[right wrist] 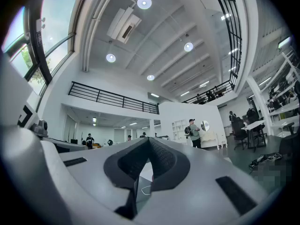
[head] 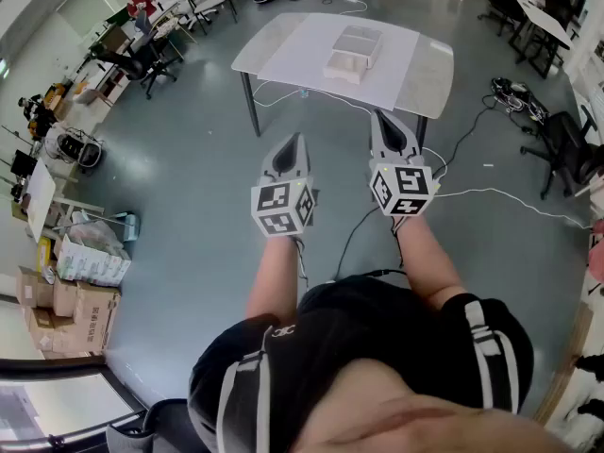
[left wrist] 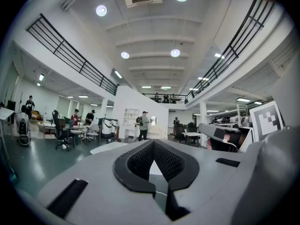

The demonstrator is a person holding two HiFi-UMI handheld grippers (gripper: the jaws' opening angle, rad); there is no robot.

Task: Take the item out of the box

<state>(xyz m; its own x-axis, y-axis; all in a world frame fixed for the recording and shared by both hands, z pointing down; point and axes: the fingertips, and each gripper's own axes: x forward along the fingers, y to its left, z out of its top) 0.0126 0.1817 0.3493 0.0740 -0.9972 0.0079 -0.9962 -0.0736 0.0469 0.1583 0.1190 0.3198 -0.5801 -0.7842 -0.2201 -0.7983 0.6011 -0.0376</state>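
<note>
Carton (head: 90,321) lettering too small for us to read. Left gripper (head: 294,142): jaws closed tip to tip, nothing between. Right gripper (head: 381,118): jaws likewise closed, empty. We see both hover over floor (head: 189,187), short of bench (head: 247,57). White box (head: 354,51) sits on bench, well apart from jaws; only head view shows it. Gripper views give us balcony railing (left wrist: 70,55), ceiling lights (right wrist: 144,3).

The head view looks from up high, steeply down, with the left gripper (head: 294,140) and right gripper (head: 380,114) near and the table (head: 274,50) far ahead. Each gripper view sits low behind its own jaws and looks forward and up into the hall. Both show the same far person with a backpack (left wrist: 143,123).
</note>
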